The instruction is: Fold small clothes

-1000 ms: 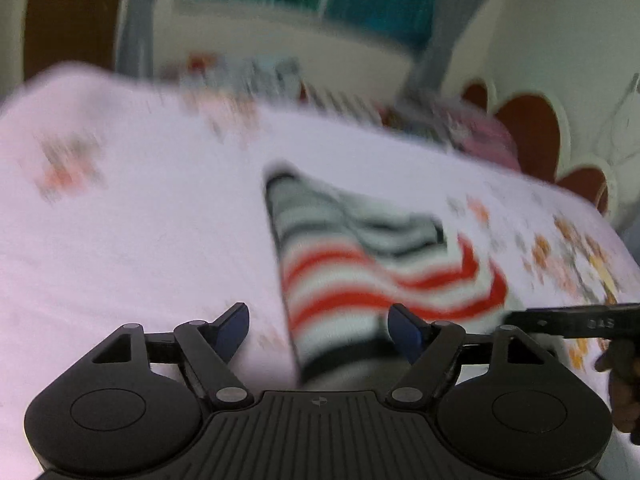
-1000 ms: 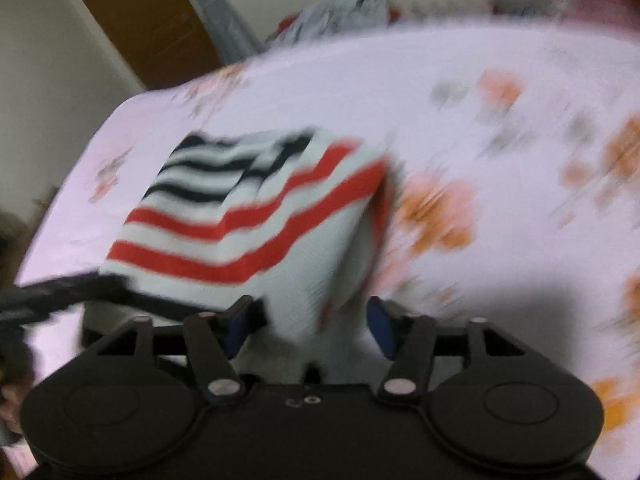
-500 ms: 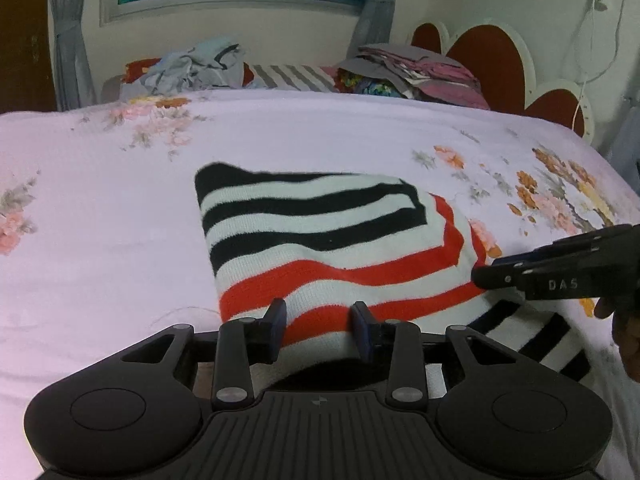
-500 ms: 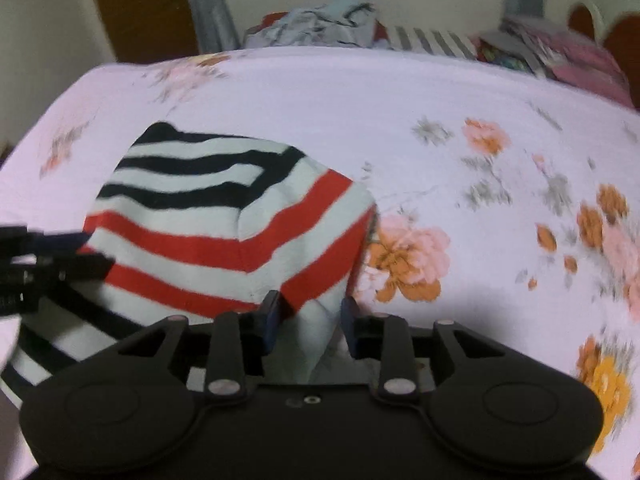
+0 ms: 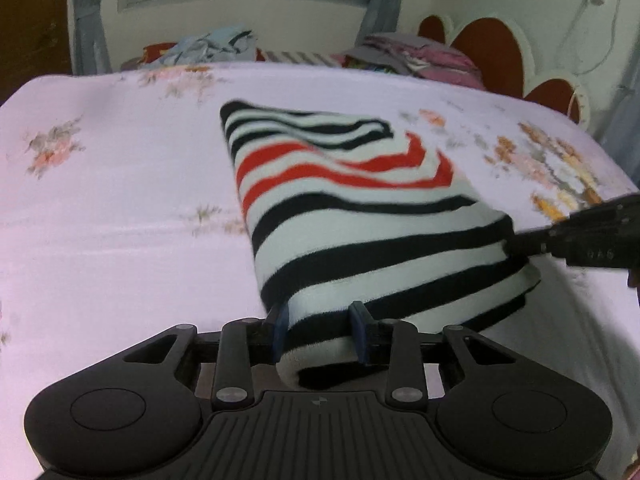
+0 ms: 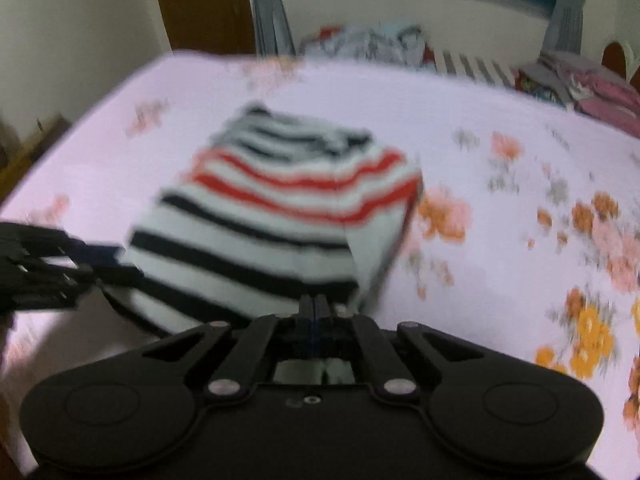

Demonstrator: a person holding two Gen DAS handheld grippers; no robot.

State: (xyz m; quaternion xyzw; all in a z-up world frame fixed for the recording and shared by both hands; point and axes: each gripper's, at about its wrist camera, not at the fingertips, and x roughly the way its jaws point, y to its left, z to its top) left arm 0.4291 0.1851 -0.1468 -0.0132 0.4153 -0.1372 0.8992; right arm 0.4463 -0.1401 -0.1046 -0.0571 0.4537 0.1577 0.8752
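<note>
I've got both tools on the striped knit top (image 5: pixel 360 216), which lies folded on the floral bed sheet (image 5: pixel 120 208) straight ahead of me, its near hem lifted off the bed. My left hand-held gripper (image 5: pixel 320 330) has the near left corner bunched between its blue pads, and its jaws are closing on that thick roll of fabric. My right hand-held gripper (image 6: pixel 315 312) is pinched fully together on the near right corner; the cloth disappears right into the shut fingers. So each hand owns one corner of the same hem. The garment's long axis runs away from me toward the far clothes pile (image 5: pixel 212 46), black stripes near, red in the middle, black again at the far end. Judging from that, the next move goes forward along this axis, both hands together and level, or the fold skews.
</note>
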